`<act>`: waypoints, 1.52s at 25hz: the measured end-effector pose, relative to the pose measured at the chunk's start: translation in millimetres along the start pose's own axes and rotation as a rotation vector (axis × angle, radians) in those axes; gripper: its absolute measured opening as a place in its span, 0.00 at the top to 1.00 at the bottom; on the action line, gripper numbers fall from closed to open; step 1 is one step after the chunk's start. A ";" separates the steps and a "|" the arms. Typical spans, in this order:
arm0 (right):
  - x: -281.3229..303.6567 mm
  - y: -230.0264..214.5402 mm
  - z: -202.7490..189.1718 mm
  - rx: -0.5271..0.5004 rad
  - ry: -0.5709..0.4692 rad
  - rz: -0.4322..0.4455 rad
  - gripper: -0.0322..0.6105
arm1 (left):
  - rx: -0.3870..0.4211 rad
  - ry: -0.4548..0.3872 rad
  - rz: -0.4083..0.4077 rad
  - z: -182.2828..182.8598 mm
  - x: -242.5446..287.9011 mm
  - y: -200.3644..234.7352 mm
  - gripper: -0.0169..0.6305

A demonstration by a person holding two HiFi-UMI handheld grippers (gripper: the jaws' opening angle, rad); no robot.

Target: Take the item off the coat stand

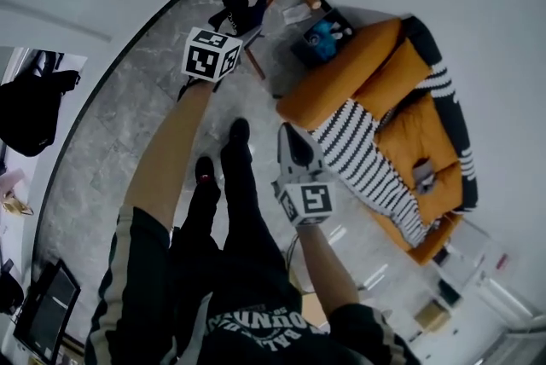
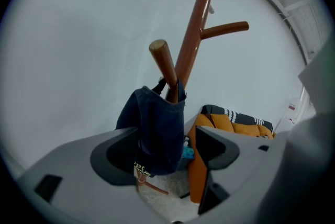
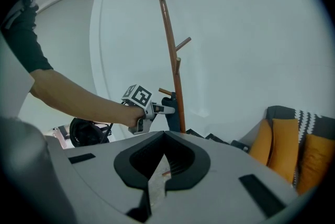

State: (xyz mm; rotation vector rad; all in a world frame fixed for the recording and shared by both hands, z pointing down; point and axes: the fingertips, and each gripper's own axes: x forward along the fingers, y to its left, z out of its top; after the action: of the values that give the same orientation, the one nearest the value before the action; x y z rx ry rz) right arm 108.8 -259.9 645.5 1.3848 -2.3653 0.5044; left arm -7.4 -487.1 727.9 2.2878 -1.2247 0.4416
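Two wide-apart jaws of the left gripper (image 2: 167, 139) bracket the dark blue bag (image 2: 157, 123) hanging on a low peg (image 2: 163, 63) of the coat stand (image 2: 196, 24); the grasp is pending: it likely must close, then lift the bag up off the peg, while the right gripper (image 3: 162, 163) waits closed and empty

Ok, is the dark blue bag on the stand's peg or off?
On: the bag hangs by its top over the lower peg, between the open fingers of the left gripper.

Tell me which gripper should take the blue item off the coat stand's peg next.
Left. The left gripper has its jaws open with the blue item between them, where it hangs on the peg. The right gripper, jaws together, sits well back from the stand.
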 end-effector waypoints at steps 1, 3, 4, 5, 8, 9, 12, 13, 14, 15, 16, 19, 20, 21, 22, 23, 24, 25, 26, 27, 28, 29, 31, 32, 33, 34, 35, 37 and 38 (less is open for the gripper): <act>0.2 0.9 -0.2 -0.001 0.000 0.004 0.95 | 0.000 0.010 0.005 -2.0 2.2 0.7 0.47; -0.1 1.7 -0.4 -0.001 0.002 0.009 0.95 | -0.003 0.017 0.009 -1.0 3.4 0.6 0.48; 0.3 1.8 -0.8 0.002 0.005 0.010 0.95 | -0.004 0.018 0.010 1.4 2.0 0.8 0.57; 0.9 1.6 -1.4 0.008 0.007 0.011 0.95 | -0.001 0.018 0.014 3.6 0.2 1.7 0.74; 1.2 -1.6 -2.7 0.019 0.009 0.006 0.95 | 0.027 0.020 0.024 5.4 -2.2 1.9 0.93; 1.1 -2.9 -3.1 0.019 0.008 0.004 0.95 | 0.036 0.020 0.025 5.3 -2.0 0.9 0.94; 2.4 -4.3 -3.9 0.019 0.011 0.003 0.95 | 0.052 0.015 0.029 4.9 -1.6 0.5 0.94; 3.0 -4.4 -4.1 0.019 0.012 0.002 0.95 | 0.057 0.014 0.032 4.8 -1.8 1.1 0.95; 3.6 -4.5 -4.2 0.020 0.012 0.001 0.95 | 0.062 0.011 0.034 4.7 -2.0 1.9 0.95; 4.2 -4.6 -4.4 0.022 0.012 0.000 0.95 | 0.066 0.008 0.036 4.3 -1.6 2.8 0.95; 4.7 -4.9 -4.6 0.023 0.013 -0.001 0.95 | 0.067 0.003 0.037 3.8 -0.9 3.8 0.95; 4.5 -5.2 -4.8 0.031 0.014 -0.003 0.95 | 0.062 -0.006 0.037 4.6 -1.5 4.2 0.95; 3.9 -5.4 -4.8 0.036 0.014 -0.004 0.95 | 0.061 -0.009 0.038 5.3 -2.8 3.3 0.95; 3.6 -5.9 -4.8 0.040 0.014 -0.006 0.95 | 0.063 -0.014 0.038 6.4 -4.1 2.1 0.95; 3.8 -6.3 -4.6 0.043 0.013 -0.007 0.95 | 0.065 -0.019 0.038 7.8 -5.4 1.3 0.95; 4.3 -6.1 -4.4 0.047 0.012 -0.008 0.95 | 0.068 -0.024 0.037 9.1 -7.2 0.7 0.95; 4.9 -5.0 -4.3 0.051 0.010 -0.007 0.95 | 0.070 -0.028 0.036 10.2 -9.6 0.2 0.95; 5.3 -3.3 -4.1 0.054 0.009 -0.006 0.95 | 0.071 -0.032 0.035 11.1 -12.6 -0.3 0.95; 5.5 -1.3 -3.9 0.057 0.008 -0.003 0.95 | 0.072 -0.037 0.034 12.0 -15.9 -1.0 0.95; 5.6 0.7 -3.5 0.060 0.006 0.000 0.95 | 0.073 -0.041 0.033 13.0 -19.2 -1.6 0.95; 5.6 2.4 -2.9 0.063 0.004 0.004 0.95 | 0.072 -0.046 0.032 14.1 -22.5 -2.2 0.95; 5.6 4.0 -2.3 0.065 0.001 0.009 0.95 | 0.070 -0.050 0.032 15.4 -25.8 -2.4 0.95; 5.7 7.2 -0.6 0.066 -0.002 0.015 0.95 | 0.070 -0.056 0.030 18.4 -33.1 -1.9 0.95; 5.5 9.0 0.6 0.068 -0.004 0.017 0.95 | 0.073 -0.059 0.031 20.1 -37.2 -1.1 0.95; 5.3 11.0 1.6 0.069 -0.006 0.019 0.95 | 0.076 -0.061 0.032 21.6 -41.5 -0.2 0.95; 4.9 13.2 2.2 0.070 -0.009 0.022 0.95 | 0.080 -0.062 0.034 22.7 -45.8 0.5 0.95; 4.5 15.6 2.3 0.071 -0.010 0.025 0.95 | 0.084 -0.063 0.036 23.4 -50.0 1.3 0.95; 3.5 21.0 2.4 0.069 -0.011 0.032 0.95 | 0.091 -0.062 0.038 23.7 -57.8 2.8 0.95; 3.4 23.8 3.1 0.066 -0.012 0.036 0.95 | 0.095 -0.060 0.038 24.0 -61.3 3.6 0.95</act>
State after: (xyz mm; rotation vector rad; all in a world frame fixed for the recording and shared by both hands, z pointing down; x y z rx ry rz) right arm 86.0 -253.0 641.4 1.3791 -2.4077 0.5911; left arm -42.6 -461.0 678.6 2.3764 -1.3048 0.4568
